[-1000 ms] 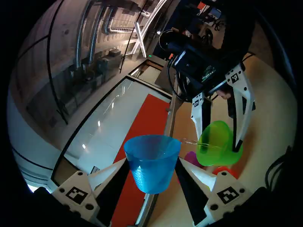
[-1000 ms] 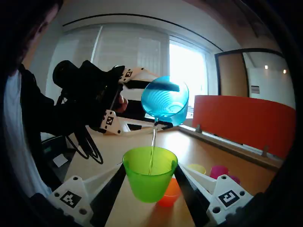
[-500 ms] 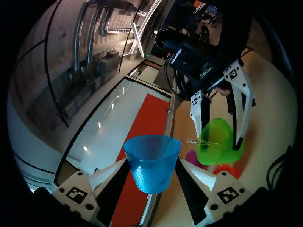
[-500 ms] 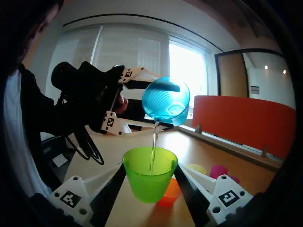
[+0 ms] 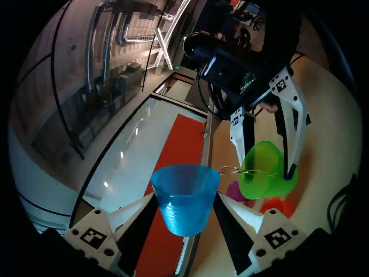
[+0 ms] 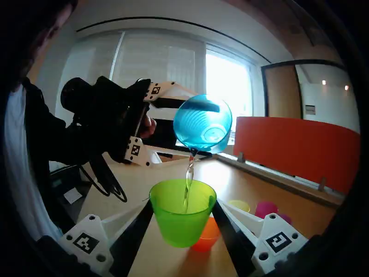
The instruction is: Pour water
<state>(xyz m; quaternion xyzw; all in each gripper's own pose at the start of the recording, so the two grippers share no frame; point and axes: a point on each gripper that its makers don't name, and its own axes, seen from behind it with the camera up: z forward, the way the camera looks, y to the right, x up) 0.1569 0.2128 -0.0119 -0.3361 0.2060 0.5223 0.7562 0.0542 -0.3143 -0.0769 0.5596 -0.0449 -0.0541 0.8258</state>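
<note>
My left gripper [image 5: 184,210] is shut on a blue plastic cup [image 5: 185,198], which it holds tipped on its side. In the right gripper view that blue cup [image 6: 203,122] hangs above a green cup [image 6: 182,211], its mouth facing the camera. A thin stream of water [image 6: 189,174] falls from its rim into the green cup. My right gripper [image 6: 182,221] is shut on the green cup and holds it upright over the wooden table [image 6: 258,182]. In the left gripper view the green cup [image 5: 267,170] sits between the right gripper's white fingers [image 5: 239,138].
An orange cup [image 6: 207,234], a yellow cup [image 6: 240,205] and a pink cup [image 6: 267,208] stand on the table behind the green one. An orange partition [image 6: 300,147] runs along the table's far side. A person in a dark sleeve [image 6: 46,134] holds the left gripper.
The blue cup has tipped slightly further and the water keeps streaming into the green cup. Both grippers have barely moved.
</note>
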